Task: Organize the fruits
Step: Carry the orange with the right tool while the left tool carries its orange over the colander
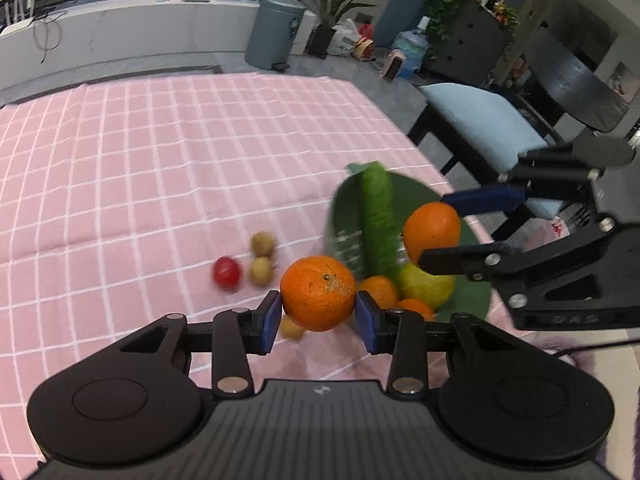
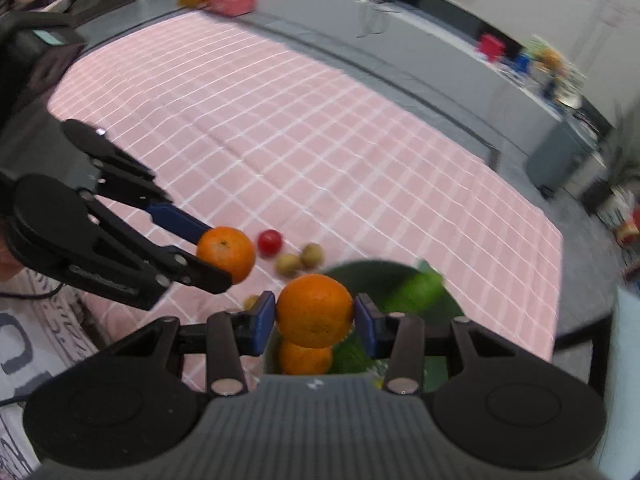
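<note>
Left gripper (image 1: 318, 316) clamps an orange (image 1: 318, 292), angled down above the table (image 1: 160, 160). Right gripper (image 2: 315, 318) likewise pinches a second orange (image 2: 315, 310) over the green plate (image 1: 472, 292). Likely mid-carry; next, each needs setting down among its kind. Tomato (image 1: 227, 273) and longans (image 1: 262, 258) lie beyond.

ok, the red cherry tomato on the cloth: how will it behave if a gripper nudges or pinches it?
The red cherry tomato looks round and glossy, so a nudge would probably roll it across the tablecloth. Its skin looks smooth, likely slippery between pads. It seems small and soft, so a hard pinch might burst it.
</note>
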### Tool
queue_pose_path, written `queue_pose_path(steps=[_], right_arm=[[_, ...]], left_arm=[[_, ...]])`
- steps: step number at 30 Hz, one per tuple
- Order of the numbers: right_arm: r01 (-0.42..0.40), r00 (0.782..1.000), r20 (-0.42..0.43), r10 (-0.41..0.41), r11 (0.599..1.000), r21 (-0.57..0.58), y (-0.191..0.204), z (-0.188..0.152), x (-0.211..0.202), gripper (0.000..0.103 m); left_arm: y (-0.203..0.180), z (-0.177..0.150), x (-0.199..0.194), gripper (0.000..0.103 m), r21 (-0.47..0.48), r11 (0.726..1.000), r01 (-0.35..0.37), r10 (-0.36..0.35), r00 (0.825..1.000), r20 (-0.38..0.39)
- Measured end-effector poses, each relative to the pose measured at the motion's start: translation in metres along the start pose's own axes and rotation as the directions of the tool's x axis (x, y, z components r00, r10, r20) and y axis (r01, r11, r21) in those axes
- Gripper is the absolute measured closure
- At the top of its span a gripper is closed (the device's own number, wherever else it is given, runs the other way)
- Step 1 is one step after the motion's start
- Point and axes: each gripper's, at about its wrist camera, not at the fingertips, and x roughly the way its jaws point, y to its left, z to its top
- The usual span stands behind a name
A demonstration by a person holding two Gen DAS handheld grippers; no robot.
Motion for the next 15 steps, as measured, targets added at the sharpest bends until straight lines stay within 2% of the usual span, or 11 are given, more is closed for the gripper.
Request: queue_pose_path(steps=[7, 15], right_arm=[[0.064, 0.998, 0.014, -0.067, 0.983, 0.173, -0.029, -0.046, -0.013, 0.063], [0.123, 0.992, -0.011, -0.124, 0.961, 0.248, -0.05, -0.072, -0.002, 0.063]], left_arm=[[-0.033, 0.01, 0.015, 0.058, 0.065, 0.998, 0.025, -0.024, 1.0, -0.014], [-0.057, 0.023, 0.047, 0.058, 0.102, 0.994, 0.035, -0.029, 0.998, -0.064]])
